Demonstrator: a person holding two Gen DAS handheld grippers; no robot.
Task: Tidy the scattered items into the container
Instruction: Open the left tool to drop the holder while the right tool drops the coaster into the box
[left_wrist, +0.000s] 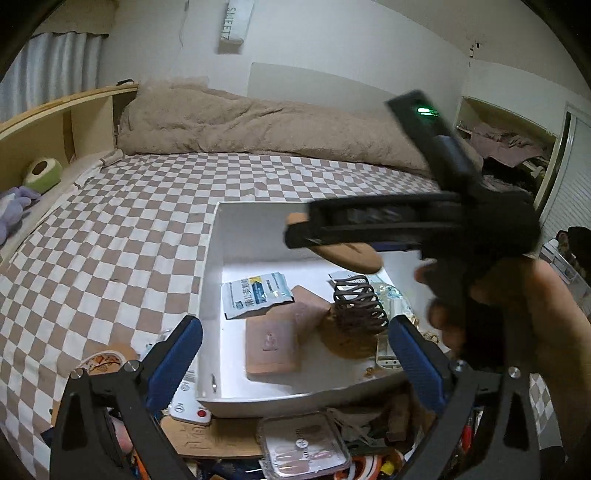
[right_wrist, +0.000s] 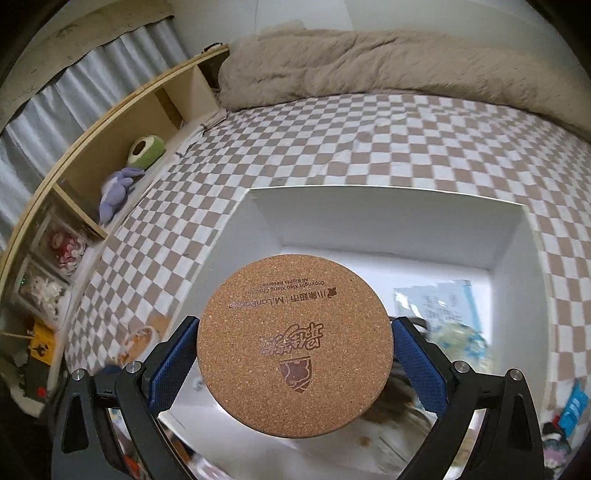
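A white box (left_wrist: 210, 295) sits on the checkered bed. It holds a blue-white sachet (left_wrist: 255, 293), a pink flat case (left_wrist: 273, 343) and a brown hair claw (left_wrist: 360, 302) lying on a cork coaster (left_wrist: 347, 343). My left gripper (left_wrist: 295, 328) is open wide, its blue pads (left_wrist: 177, 358) on either side of the box's near end, touching nothing. My right gripper (right_wrist: 295, 325) is shut on a round cork coaster (right_wrist: 295, 347) by its edges, above the box (right_wrist: 388, 221). In the left wrist view the right gripper (left_wrist: 295, 230) comes in from the right, with that coaster (left_wrist: 351, 258) over the box.
Loose items lie in front of the box: a clear case of press-on nails (left_wrist: 303, 443), a white remote with a red button (left_wrist: 192, 410), a wooden board (left_wrist: 210, 439). A beige duvet (left_wrist: 258, 125) lies at the bed's far side. A wooden shelf (right_wrist: 122, 122) with plush toys runs along the left.
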